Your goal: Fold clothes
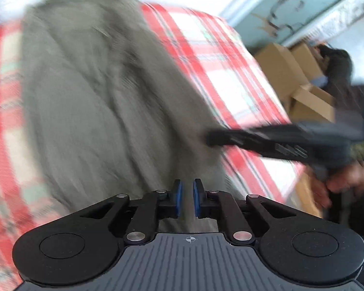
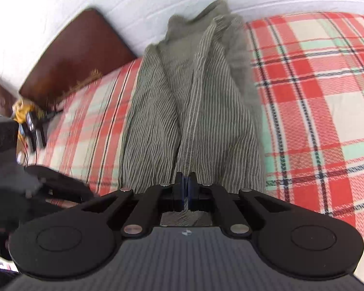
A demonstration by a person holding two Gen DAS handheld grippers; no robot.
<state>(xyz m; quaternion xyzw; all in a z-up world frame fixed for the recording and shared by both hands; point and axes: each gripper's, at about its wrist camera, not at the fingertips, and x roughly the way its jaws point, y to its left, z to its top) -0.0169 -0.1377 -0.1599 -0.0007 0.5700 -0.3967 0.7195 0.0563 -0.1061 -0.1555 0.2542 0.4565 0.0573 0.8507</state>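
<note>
A grey-green striped garment (image 2: 189, 111) lies lengthwise on a bed with a red plaid cover (image 2: 315, 101); it also shows, blurred, in the left wrist view (image 1: 97, 97). My right gripper (image 2: 186, 189) is shut on the garment's near edge. It also shows from the side in the left wrist view (image 1: 213, 140), at the garment's right edge. My left gripper (image 1: 186, 194) has its blue pads a small gap apart just over the garment's near edge, with nothing between them.
A dark wooden headboard (image 2: 75, 55) and a white wall stand behind the bed. Cardboard boxes (image 1: 296, 77) are stacked to the bed's right. Small yellow and black items (image 2: 29, 121) lie at the bed's left edge. My left gripper (image 2: 60, 181) shows dimly at lower left.
</note>
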